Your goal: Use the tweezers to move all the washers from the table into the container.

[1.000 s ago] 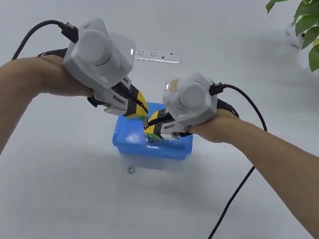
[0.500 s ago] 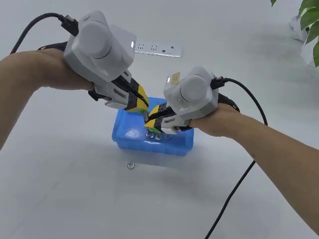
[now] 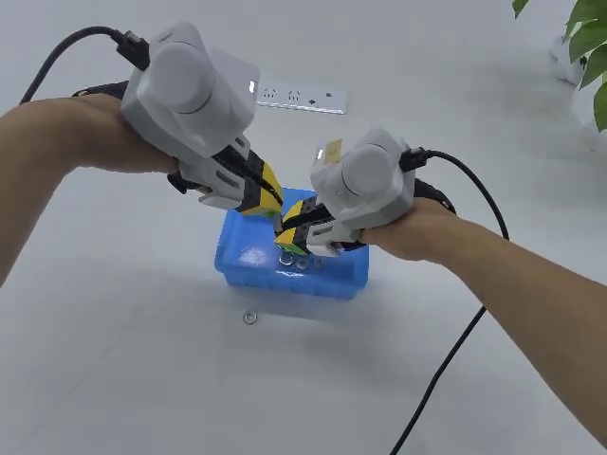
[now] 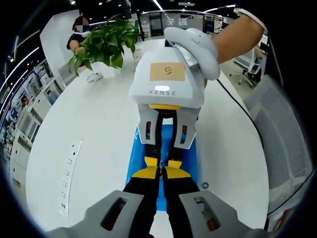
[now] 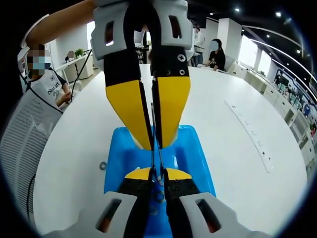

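- Left gripper (image 3: 266, 199): jaws narrow, yellow pads clamped on thin dark metal tweezers (image 5: 154, 153). Two thin tines running out from between the pads toward the right jaws, clearest in right gripper view.
- Right gripper (image 3: 289, 242): jaws narrow too, tips facing the left tips, almost touching. Tweezer tines dropping into the gap between them. Cannot tell whether squeezing the tines or just lying beside them.
- Directly under both sets of jaw tips: shallow blue plastic rectangular container (image 3: 285, 282). A few small silver ring washers (image 3: 286, 259) already inside, just below the right tips.
- Outside the container, nearer the person than both jaws: one small flat metal washer (image 3: 249, 318) lying on the white table (image 3: 114, 379), apart from the container wall, not yet moved. Left of the right jaws in right gripper view, right of the left jaws in left gripper view.
- Tweezer tips too thin to read; cannot tell if carrying anything.
- Handling guess: washer light, stiff, thin and smooth, lying flush, so likely to skate or flip under a careless pinch. Best hold probably one tine through the hole and the other on the outer edge, pinching across the ring band.
- Tweezers probably springy: squeeze mid-tine rather than at the tips, keep pressure steady until over the container.
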Available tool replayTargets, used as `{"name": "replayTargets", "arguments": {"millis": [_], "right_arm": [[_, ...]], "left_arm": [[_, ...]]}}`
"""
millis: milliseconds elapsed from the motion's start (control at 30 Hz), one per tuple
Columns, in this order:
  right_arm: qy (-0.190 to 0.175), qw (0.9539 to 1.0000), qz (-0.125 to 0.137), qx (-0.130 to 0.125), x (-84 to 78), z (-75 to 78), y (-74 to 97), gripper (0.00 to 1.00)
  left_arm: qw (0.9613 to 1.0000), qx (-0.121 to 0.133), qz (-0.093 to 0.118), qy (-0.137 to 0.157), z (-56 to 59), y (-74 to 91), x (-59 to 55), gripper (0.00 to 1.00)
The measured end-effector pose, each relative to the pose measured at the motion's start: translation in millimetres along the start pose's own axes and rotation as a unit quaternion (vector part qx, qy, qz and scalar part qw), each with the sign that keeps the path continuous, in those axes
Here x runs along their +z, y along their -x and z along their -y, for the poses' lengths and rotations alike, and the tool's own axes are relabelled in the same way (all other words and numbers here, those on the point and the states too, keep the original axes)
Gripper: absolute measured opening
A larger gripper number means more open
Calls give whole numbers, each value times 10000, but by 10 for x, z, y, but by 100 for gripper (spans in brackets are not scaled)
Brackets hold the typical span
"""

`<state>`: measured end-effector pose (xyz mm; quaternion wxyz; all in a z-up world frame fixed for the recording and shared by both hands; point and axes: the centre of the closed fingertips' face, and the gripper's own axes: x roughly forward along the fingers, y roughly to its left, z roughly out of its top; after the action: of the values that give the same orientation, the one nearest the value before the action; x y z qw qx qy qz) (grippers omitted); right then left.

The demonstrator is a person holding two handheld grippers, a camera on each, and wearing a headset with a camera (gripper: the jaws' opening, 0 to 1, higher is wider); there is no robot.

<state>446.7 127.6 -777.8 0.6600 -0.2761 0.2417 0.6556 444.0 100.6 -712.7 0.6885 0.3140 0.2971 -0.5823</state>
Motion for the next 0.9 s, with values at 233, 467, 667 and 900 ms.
{"name": "replayTargets", "arguments": {"millis": [233, 467, 667, 900], "right_arm": [[16, 10000, 25, -16, 28, -23, 45, 10], [66, 9999, 75, -76, 110, -40, 129, 11], [111, 9998, 106, -116, 193, -95, 191, 11], [175, 9997, 125, -146, 286, -192, 251, 11]], "left_arm": [[10000, 1, -1, -14, 49, 47, 44, 6], [10000, 33, -12, -72, 87, 141, 123, 6], [9999, 69, -8, -111, 138, 216, 177, 6], [9999, 91, -16, -129, 250, 326, 214, 6]]}}
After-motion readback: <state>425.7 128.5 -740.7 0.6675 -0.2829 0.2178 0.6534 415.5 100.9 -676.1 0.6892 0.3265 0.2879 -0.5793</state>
